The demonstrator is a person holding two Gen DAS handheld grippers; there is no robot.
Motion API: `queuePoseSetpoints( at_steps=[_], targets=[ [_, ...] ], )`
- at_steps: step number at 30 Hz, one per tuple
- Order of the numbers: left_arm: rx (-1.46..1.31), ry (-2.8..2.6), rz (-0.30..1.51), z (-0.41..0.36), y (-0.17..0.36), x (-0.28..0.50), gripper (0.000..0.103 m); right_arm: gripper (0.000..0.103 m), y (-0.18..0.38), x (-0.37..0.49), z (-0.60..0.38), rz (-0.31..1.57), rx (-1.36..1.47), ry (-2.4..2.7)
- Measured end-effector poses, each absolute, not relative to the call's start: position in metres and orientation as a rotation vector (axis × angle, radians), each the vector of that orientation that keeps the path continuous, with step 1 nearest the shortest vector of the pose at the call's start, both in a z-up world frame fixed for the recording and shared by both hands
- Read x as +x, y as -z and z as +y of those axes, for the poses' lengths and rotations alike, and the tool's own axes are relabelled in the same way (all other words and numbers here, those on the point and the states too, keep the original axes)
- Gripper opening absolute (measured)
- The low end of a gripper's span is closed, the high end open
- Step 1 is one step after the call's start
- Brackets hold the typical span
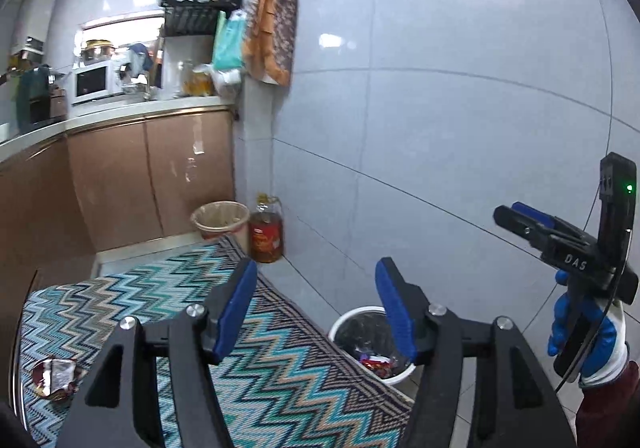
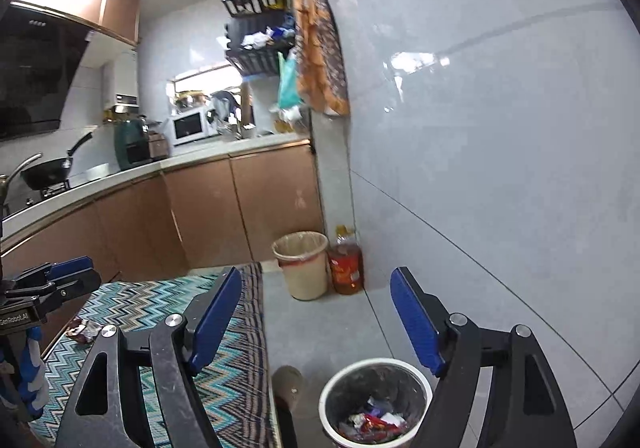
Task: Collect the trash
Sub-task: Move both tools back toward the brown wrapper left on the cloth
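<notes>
With both tools gaping empty, left tool (image 1: pixel 316 308) and right tool (image 2: pixel 316 316), the crumpled wrapper (image 1: pixel 54 376) lying near-left on the zigzag rug (image 1: pixel 280 360), well apart from the white bin (image 2: pixel 376 400), could slip or be dropped short.

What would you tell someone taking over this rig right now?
Left gripper: open, empty, above the rug.
Right gripper: open, empty, above the white bin.
Done: several wrappers lie in the white bin, which stands on the floor beside the rug.
Left: one crumpled wrapper is on the rug's left side. Pick it up and drop it in the white bin.
A second, lined bin stands by the cabinet next to an oil bottle.
</notes>
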State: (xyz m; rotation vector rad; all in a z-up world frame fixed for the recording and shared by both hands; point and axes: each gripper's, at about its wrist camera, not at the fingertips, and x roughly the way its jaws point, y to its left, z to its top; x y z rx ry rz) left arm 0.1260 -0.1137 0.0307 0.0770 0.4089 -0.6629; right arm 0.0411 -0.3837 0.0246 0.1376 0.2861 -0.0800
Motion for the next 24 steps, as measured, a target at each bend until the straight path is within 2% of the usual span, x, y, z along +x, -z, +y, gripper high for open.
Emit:
queuePoseSetpoints(
  at_steps=[12,24],
  targets=[
    [-0.029,0.447,0.365,0.003,-0.037,0.122,0.06,0.078,-0.051,0.049,-0.33,0.237,0.067,-0.029],
    [-0.187,0.203,0.419,0.129,-0.002,0.13,0.065,0.079,-0.044,0.086,-0.26,0.315,0.022,-0.2]
  ],
)
